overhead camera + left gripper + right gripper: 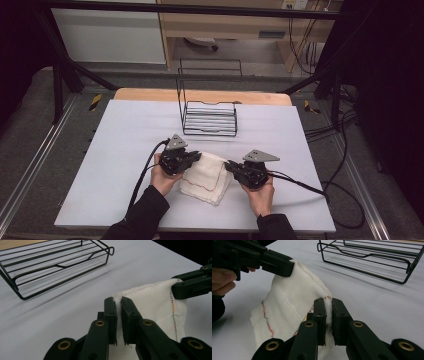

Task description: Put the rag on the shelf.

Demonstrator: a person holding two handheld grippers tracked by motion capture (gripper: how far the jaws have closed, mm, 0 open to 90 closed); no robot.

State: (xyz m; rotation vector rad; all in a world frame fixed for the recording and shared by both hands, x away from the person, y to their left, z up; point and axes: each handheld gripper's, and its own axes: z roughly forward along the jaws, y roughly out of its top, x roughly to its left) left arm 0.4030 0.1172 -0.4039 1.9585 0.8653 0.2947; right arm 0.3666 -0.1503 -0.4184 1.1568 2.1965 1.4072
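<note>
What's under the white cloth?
The white cloth is pinched by the left gripper and right gripper. Its lower part rests on the white table. Anything beneath the folds is hidden.

Cloth (pixel 287 300) pinched in right gripper (pixel 327 315): soft fuzzy white cotton, coloured stitching. Rack (pixel 372 257) beyond: thin glossy black wire. Table (pixel 125 150): smooth matt.
</note>
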